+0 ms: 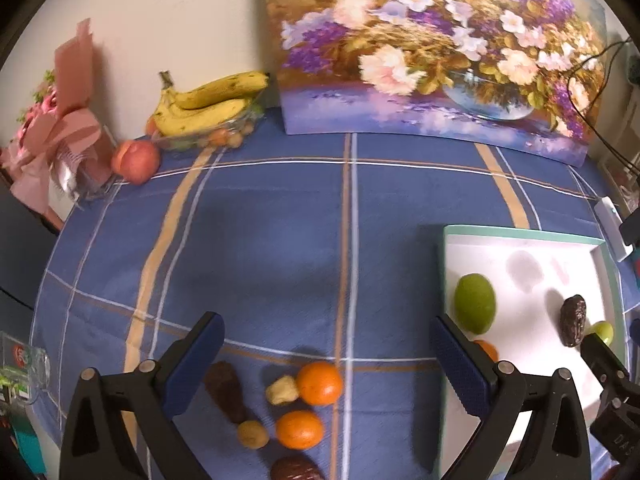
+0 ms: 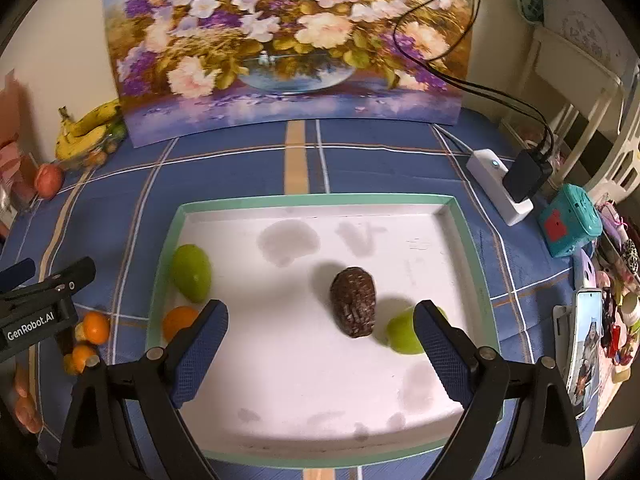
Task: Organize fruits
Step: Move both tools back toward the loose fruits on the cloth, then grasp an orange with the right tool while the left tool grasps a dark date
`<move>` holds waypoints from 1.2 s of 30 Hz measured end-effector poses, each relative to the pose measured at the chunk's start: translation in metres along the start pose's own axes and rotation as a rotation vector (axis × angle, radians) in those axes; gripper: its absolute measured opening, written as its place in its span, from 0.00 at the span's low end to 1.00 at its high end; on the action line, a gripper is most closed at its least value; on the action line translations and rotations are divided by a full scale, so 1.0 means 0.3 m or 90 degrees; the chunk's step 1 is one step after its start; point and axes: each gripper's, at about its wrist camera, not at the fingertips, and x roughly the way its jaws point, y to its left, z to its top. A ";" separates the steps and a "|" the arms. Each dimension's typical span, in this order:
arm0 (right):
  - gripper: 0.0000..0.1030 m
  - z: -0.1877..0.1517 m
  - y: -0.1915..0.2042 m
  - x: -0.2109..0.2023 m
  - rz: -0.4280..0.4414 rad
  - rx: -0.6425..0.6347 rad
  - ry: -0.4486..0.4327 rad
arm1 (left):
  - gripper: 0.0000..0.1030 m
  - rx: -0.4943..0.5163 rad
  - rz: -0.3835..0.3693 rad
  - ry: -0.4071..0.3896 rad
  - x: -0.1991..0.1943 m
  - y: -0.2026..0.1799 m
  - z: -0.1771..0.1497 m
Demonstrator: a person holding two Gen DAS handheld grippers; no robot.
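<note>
My left gripper (image 1: pixel 326 344) hangs open over the blue checked cloth, above a loose cluster: two oranges (image 1: pixel 320 383) (image 1: pixel 299 429), two pale dried fruits (image 1: pixel 282 390) (image 1: pixel 252 434) and two dark brown fruits (image 1: pixel 226 390) (image 1: pixel 296 470). To its right lies the white tray (image 1: pixel 520 236). My right gripper (image 2: pixel 320 326) is open above the tray (image 2: pixel 312 200), which holds a large green fruit (image 2: pixel 192 272), an orange (image 2: pixel 178 320), a dark brown date (image 2: pixel 354 306) between the fingers, and a small green fruit (image 2: pixel 402 334) beside the right finger. Nothing is held.
A glass bowl with bananas (image 1: pixel 208 104) and a peach (image 1: pixel 135 161) sit at the far left by the wall. A flower painting (image 1: pixel 432 48) leans at the back. A power strip with charger (image 2: pixel 508 184), a teal box (image 2: pixel 568 224) and a phone (image 2: pixel 584 356) crowd the right edge.
</note>
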 end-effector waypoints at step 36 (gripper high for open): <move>0.78 -0.031 0.462 0.036 0.259 -0.062 0.061 | 0.97 -0.241 -0.017 0.035 -0.008 0.555 -0.206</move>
